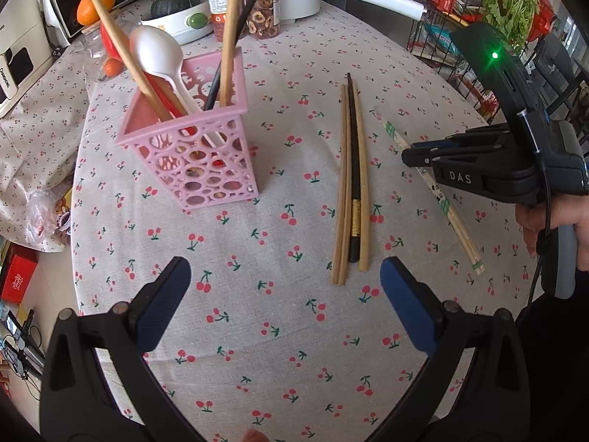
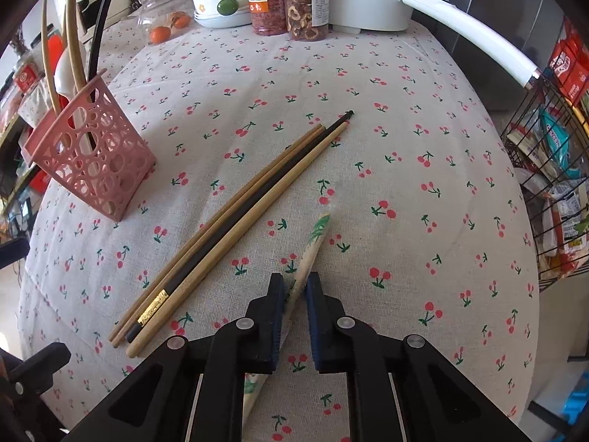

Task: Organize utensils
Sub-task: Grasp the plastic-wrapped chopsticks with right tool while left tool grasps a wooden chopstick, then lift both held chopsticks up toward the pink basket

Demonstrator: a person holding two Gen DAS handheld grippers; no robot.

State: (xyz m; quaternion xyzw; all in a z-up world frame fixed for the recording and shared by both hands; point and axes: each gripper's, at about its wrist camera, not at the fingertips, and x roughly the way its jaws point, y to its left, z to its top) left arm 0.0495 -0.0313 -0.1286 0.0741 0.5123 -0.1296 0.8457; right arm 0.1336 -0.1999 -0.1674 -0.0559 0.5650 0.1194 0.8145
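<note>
Chopsticks (image 2: 235, 217), three wooden and one black, lie bunched on the cherry-print surface (image 2: 405, 147) right of the pink holder (image 2: 95, 169). Farther right of the holder, the right gripper (image 2: 294, 291) is clenched on a paper-wrapped pair (image 2: 313, 243). Nearer than the holder, the left gripper (image 1: 285, 280) hangs released, grasping nothing.

Off-white tablecloth (image 1: 294, 331), printed all over with red cherries on green stems. Pink utensil holder (image 1: 191, 154), walls pierced with circular cut-outs. In it: white spoon (image 1: 158, 55), tan wooden chopsticks (image 1: 230, 37). Loose chopsticks (image 2: 228, 228): three tan, one black with gold band (lettering on band unreadable). Wrapped chopsticks (image 2: 313, 246): pale sleeve, green print. Black grippers, dark blue pads (image 1: 162, 309).
</note>
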